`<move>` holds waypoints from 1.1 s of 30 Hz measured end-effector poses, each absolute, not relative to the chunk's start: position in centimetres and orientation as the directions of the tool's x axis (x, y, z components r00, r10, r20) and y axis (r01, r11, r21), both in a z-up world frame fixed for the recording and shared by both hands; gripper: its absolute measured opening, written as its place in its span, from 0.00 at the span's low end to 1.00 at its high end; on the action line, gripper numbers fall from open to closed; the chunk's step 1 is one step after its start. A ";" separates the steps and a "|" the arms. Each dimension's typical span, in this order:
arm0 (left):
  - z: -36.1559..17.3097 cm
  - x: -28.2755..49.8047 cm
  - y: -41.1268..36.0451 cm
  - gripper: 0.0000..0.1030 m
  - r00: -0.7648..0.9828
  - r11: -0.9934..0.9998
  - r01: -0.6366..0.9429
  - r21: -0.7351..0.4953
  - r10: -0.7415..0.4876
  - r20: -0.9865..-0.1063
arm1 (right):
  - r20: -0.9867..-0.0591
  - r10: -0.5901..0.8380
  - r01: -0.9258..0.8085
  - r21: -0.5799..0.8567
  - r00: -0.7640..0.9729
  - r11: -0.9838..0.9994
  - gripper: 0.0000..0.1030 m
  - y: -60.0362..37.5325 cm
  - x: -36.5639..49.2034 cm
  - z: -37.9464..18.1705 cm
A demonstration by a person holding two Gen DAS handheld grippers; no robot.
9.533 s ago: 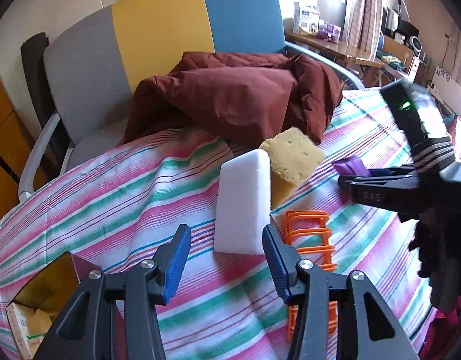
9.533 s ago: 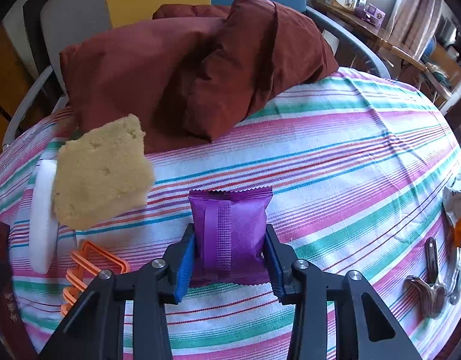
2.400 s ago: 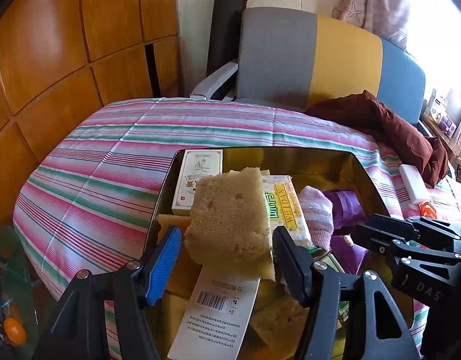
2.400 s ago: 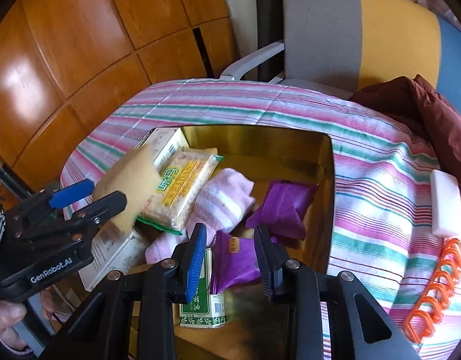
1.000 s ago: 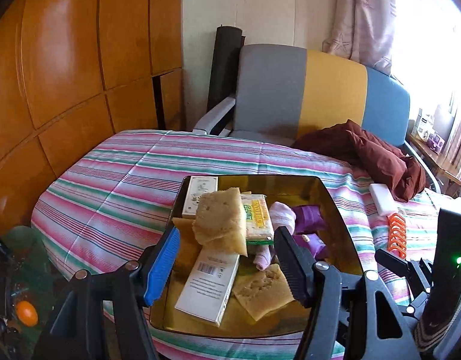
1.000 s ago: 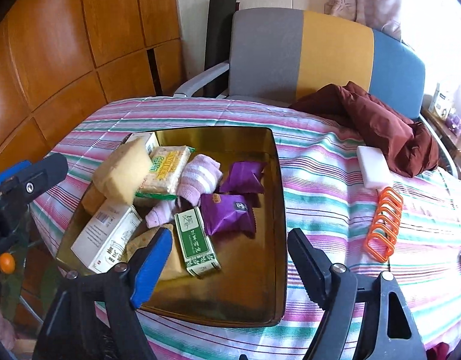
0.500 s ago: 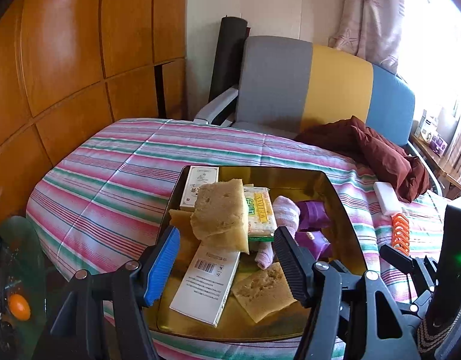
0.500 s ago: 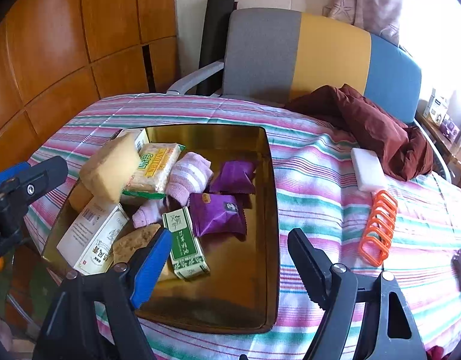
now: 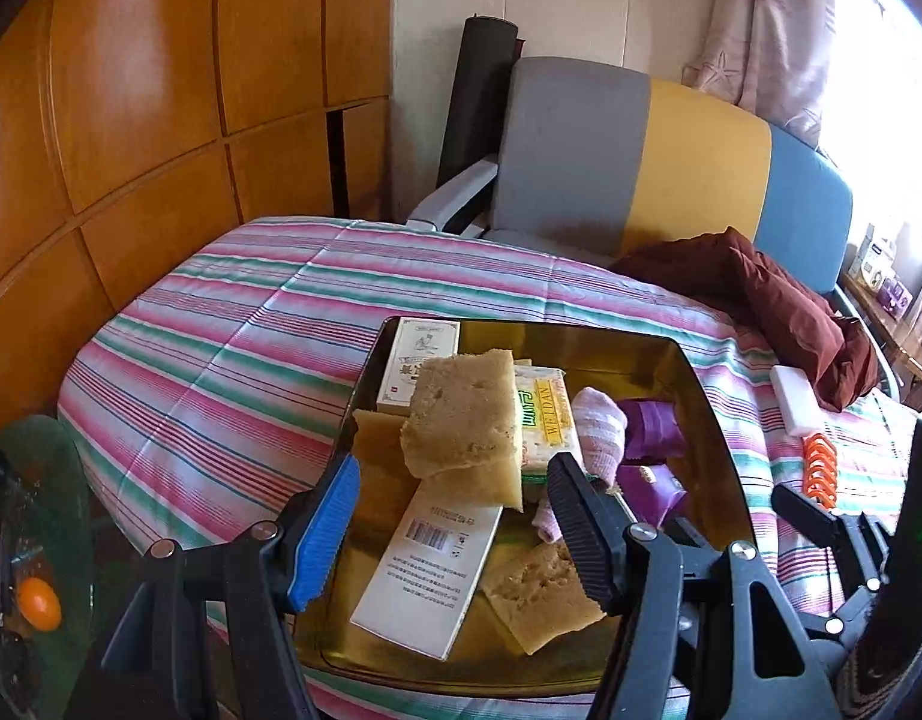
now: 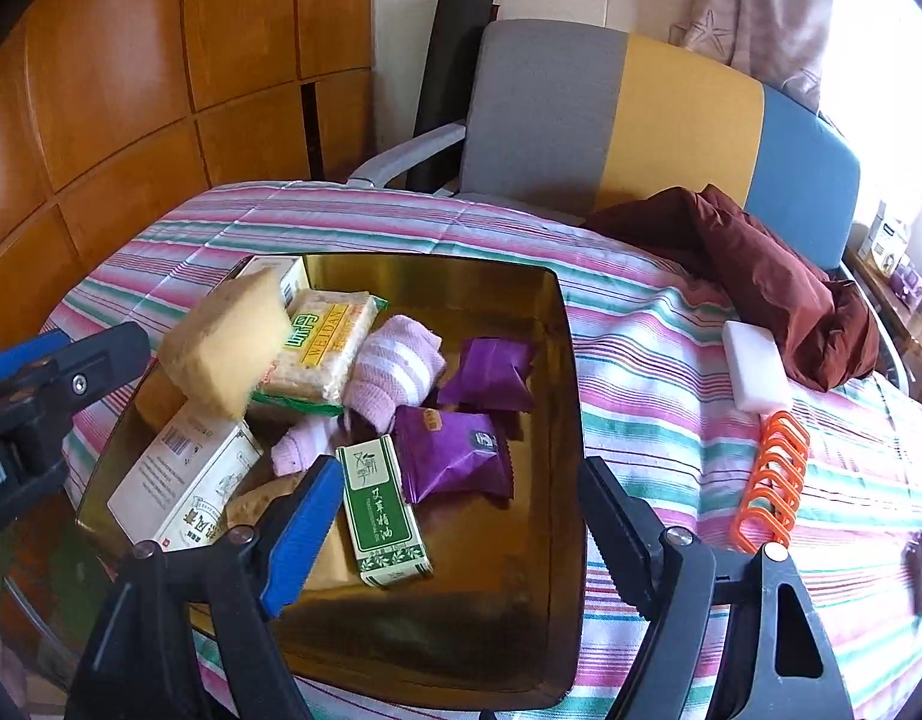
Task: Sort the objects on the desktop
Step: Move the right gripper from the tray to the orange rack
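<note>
Two grippers, left gripper (image 9: pixel 452 510) and right gripper (image 10: pixel 455 525), are hovering with jaws wide and empty above the gold tray (image 10: pixel 556 360), whose leaning sponge (image 10: pixel 227 342) is risking sliding onto the desk.

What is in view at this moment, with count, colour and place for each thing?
tray: 1, gold, on the striped cloth
sponges: at least 2, yellow-tan, one on top of the pile, one flat near the tray's front
white boxes: 2, tray's left side
cracker pack: 1, yellow and green, in tray
sock: pink with white stripes, in tray
purple packets: 2, in tray
green box: 1, tray's front
white block: 1, on the cloth right of tray
orange rack: 1, on the cloth below the white block
maroon cloth: 1, by the chair
chair: 1, grey, yellow, blue
left tool: open, holding nothing
right tool: open, holding nothing
</note>
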State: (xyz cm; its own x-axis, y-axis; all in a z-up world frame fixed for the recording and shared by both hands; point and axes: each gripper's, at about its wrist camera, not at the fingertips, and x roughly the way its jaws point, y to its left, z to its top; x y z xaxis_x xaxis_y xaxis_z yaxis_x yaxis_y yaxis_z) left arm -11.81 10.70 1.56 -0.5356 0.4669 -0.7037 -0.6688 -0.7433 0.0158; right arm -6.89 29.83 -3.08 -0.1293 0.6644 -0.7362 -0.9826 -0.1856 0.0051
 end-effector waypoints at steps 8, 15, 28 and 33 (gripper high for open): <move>1.7 -11.5 10.9 0.64 -0.538 -0.735 -0.677 0.036 0.462 -0.705 | -0.731 0.672 -0.987 0.012 -0.118 -0.161 0.78 29.9 -5.6 -1.8; 2.1 -11.0 11.4 0.64 -0.547 -0.719 -0.692 0.061 0.467 -0.694 | -0.742 0.656 -0.986 0.037 -0.135 -0.162 0.78 30.3 -4.9 -1.3; 2.6 -9.6 15.3 0.64 -0.490 -0.636 -0.770 0.055 0.533 -0.690 | -0.780 0.617 -0.995 0.091 -0.103 -0.052 0.78 33.6 2.6 -0.2; 2.0 -8.4 17.6 0.64 -0.436 -0.577 -0.815 0.049 0.556 -0.708 | -0.815 0.579 -0.992 0.095 -0.027 0.087 0.78 35.2 8.4 -2.0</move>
State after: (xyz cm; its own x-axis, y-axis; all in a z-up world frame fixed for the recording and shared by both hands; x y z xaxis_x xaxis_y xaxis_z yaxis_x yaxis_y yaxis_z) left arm -8.45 17.65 2.04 -0.4358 0.5563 -0.7075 -0.8154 -0.5768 0.0487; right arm 8.37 35.21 -2.05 -0.0268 0.5795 -0.8146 -0.9917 0.0872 0.0946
